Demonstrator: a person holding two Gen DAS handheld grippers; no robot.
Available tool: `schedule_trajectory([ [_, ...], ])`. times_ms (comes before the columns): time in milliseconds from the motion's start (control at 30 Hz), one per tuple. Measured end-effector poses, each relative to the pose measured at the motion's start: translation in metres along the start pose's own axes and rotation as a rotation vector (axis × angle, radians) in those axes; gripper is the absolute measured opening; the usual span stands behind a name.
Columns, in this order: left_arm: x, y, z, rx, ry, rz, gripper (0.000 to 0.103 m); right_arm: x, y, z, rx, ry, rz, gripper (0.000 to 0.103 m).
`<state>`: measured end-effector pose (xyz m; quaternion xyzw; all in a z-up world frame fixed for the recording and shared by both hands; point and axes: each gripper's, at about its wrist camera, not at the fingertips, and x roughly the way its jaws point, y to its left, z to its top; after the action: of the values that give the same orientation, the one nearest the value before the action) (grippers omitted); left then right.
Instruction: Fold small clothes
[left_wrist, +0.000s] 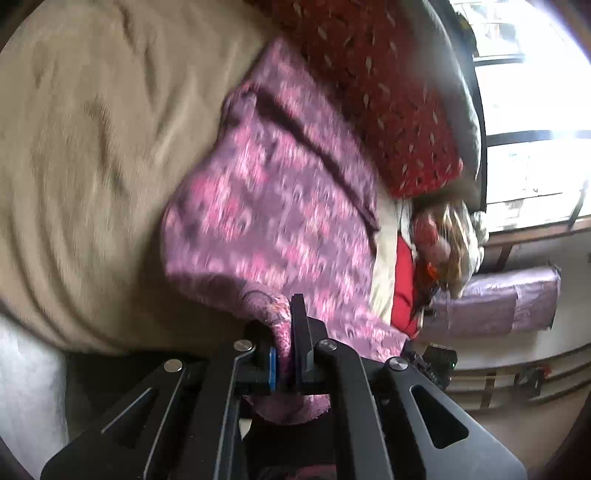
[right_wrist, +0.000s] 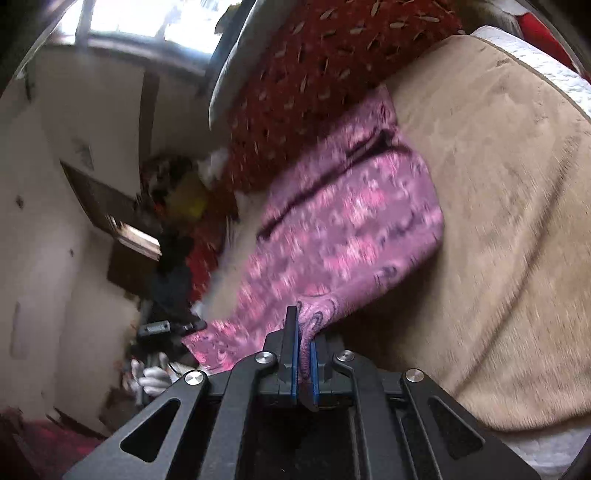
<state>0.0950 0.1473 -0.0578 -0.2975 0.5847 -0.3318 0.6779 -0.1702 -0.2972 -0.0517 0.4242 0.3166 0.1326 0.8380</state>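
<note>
A small pink and purple patterned garment (left_wrist: 273, 206) lies stretched over a tan blanket (left_wrist: 81, 147). My left gripper (left_wrist: 286, 332) is shut on one near corner of it. In the right wrist view the same garment (right_wrist: 351, 221) hangs from my right gripper (right_wrist: 303, 332), which is shut on another corner. Both views are blurred by motion. The cloth runs away from both grippers toward a red pillow. The other gripper shows at the left of the right wrist view (right_wrist: 162, 328).
A dark red patterned pillow (left_wrist: 388, 92) (right_wrist: 314, 74) lies just beyond the garment. A pile of mixed clothes (left_wrist: 439, 251) sits beside it. The tan blanket (right_wrist: 498, 221) covers the bed. A window (left_wrist: 535, 110) is behind.
</note>
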Motion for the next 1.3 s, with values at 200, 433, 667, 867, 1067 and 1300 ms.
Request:
schedule_trajectory([
  [200, 0.005, -0.014, 0.058, -0.035, -0.065, 0.005, 0.004, 0.018, -0.002, 0.053, 0.033, -0.083, 0.026, 0.005],
  [433, 0.024, -0.024, 0.134, -0.089, -0.101, 0.005, 0.004, 0.057, -0.020, 0.122, 0.096, -0.157, 0.058, 0.005],
  [667, 0.055, -0.045, 0.226, -0.101, -0.116, 0.027, 0.004, 0.101, -0.046, 0.195, 0.174, -0.221, 0.071, 0.005],
  [867, 0.103, -0.049, 0.298, -0.126, -0.110, 0.099, 0.004, 0.146, -0.078, 0.254, 0.270, -0.261, 0.031, 0.005],
  [1067, 0.156, -0.028, 0.336, -0.187, -0.044, 0.205, 0.004, 0.186, -0.111, 0.277, 0.364, -0.195, -0.078, 0.009],
  [1300, 0.132, -0.014, 0.346, -0.320, -0.062, 0.011, 0.005, 0.175, -0.132, 0.289, 0.482, -0.264, -0.037, 0.010],
])
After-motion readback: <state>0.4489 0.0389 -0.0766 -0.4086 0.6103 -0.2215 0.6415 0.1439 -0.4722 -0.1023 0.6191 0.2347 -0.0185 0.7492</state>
